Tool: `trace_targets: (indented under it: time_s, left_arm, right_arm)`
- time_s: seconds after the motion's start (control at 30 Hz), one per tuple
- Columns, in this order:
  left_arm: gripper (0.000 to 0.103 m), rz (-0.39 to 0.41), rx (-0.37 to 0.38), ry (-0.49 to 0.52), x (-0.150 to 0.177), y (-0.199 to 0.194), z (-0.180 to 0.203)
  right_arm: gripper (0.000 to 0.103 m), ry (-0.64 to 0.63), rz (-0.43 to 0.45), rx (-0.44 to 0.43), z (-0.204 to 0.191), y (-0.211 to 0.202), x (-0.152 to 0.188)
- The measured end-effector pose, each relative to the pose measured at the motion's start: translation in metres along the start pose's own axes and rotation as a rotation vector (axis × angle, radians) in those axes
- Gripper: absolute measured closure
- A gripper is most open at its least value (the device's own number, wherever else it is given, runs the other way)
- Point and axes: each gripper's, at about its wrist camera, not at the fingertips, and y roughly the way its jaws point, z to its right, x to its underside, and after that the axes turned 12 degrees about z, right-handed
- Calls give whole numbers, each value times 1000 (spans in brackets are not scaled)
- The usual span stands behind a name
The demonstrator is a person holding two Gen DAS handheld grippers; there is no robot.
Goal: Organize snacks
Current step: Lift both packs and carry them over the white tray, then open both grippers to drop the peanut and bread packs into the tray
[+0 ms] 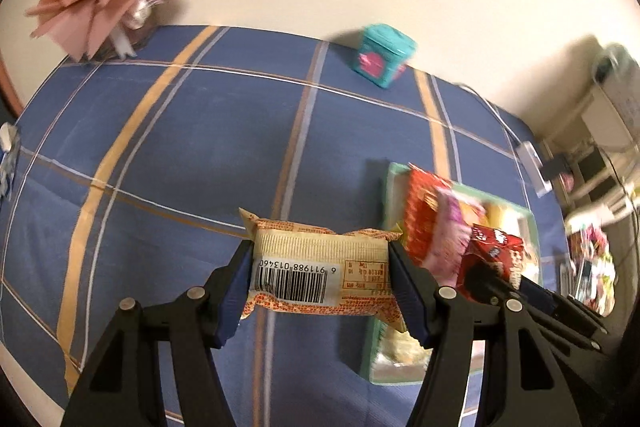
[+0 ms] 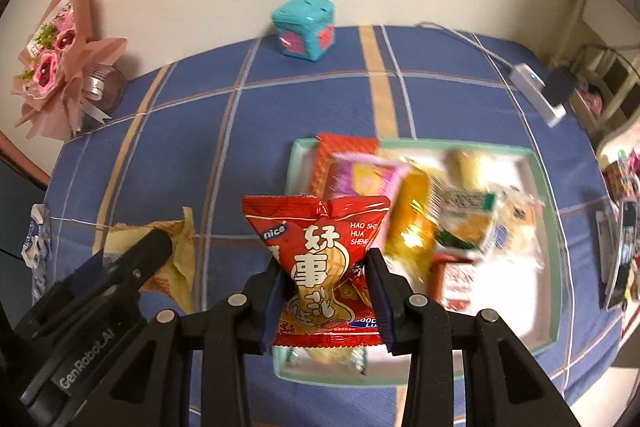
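The left gripper (image 1: 320, 267) pinches a cream and orange crinkly snack pack with a barcode (image 1: 316, 267) by its two short ends. The pack hangs in the air above the blue checked cloth on the surface (image 1: 180, 147), just to the left of the pale green tray (image 2: 548, 187). The right gripper (image 2: 326, 291) pinches a red shiny peanut bag with white letters (image 2: 320, 259) from both sides. That bag hangs over the near left corner of the tray.

The tray already holds many snacks: a tall red pack (image 2: 344, 147), a pink and yellow pack (image 2: 368, 175), a gold shiny one (image 2: 412, 215) and some more. It is getting full on the left side. The white floor of the tray shows most at the near right.

To do this step well, I think each snack should go over a bare spot in the tray first and be let go low down, so it does not bounce out. The two grippers are close side by side, so it may be wise to put one snack down at a time. The bags are soft and puffy, so a gentle squeeze is enough.

Far back, a teal cube box with pink hearts (image 2: 306, 29) and a pink paper flower bunch (image 2: 60, 63) are well out of the way.
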Motion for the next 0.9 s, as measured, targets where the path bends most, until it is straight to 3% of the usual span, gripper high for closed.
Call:
trace_targets:
  time_s: [0.27,0.53,0.63,0.7,0.9]
  left_arm:
    - [36,-75,71,155,30,11,65]
    - [34,-185,153,140,49,33,88]
    - [34,-232,184,84,52,38,83]
    - [31,-236,178,62,51,37,76]
    - [25,-193,147,43,44,22,60]
  right_arm:
    - [62,83,-93,120,67,10,21]
    - [60,173,-140,173,114,16,30]
    - [55,199,-157,172,121,19,32]
    - [36,196,-157,181,120,18,32]
    - [27,177,-132,178,112,9,33]
